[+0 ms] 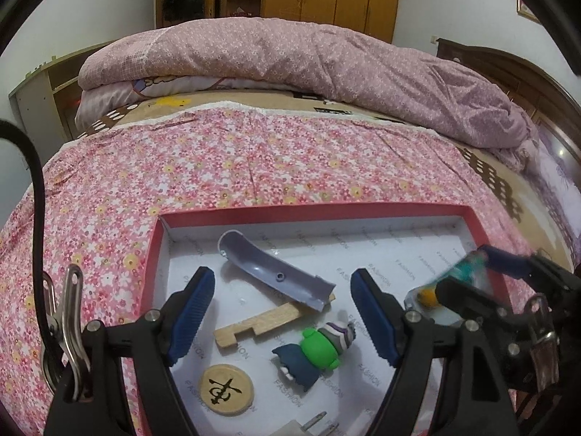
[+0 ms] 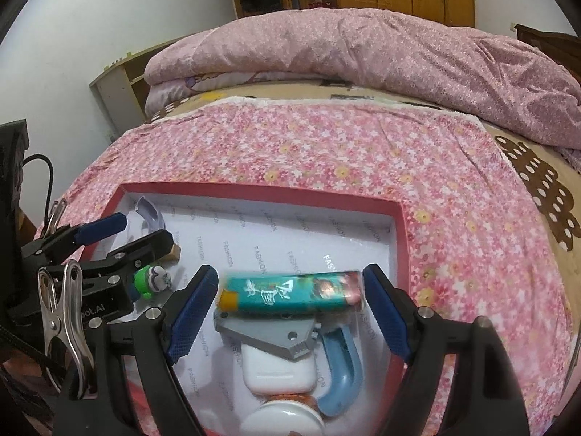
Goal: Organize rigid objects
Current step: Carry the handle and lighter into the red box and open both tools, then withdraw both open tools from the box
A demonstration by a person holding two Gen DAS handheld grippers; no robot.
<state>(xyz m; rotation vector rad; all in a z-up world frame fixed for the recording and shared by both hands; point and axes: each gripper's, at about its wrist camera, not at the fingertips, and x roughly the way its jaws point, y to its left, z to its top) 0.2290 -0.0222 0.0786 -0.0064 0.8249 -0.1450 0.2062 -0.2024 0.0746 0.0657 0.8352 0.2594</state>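
Right wrist view: the right gripper (image 2: 290, 301) spans a teal lighter (image 2: 290, 292), jaws apart, over the red box (image 2: 401, 254). Left gripper (image 1: 283, 312) hangs spread above the box's toy (image 1: 319, 348).

Glossy teal lighter (image 2: 290, 292), matt wooden disc (image 1: 226, 388), smooth plastic curved piece (image 1: 272, 272), floral cloth (image 1: 218, 174).

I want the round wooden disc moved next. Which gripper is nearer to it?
Left. The wooden disc lies just below the open left gripper, between its arms. The right gripper is off to the right, around a teal lighter.
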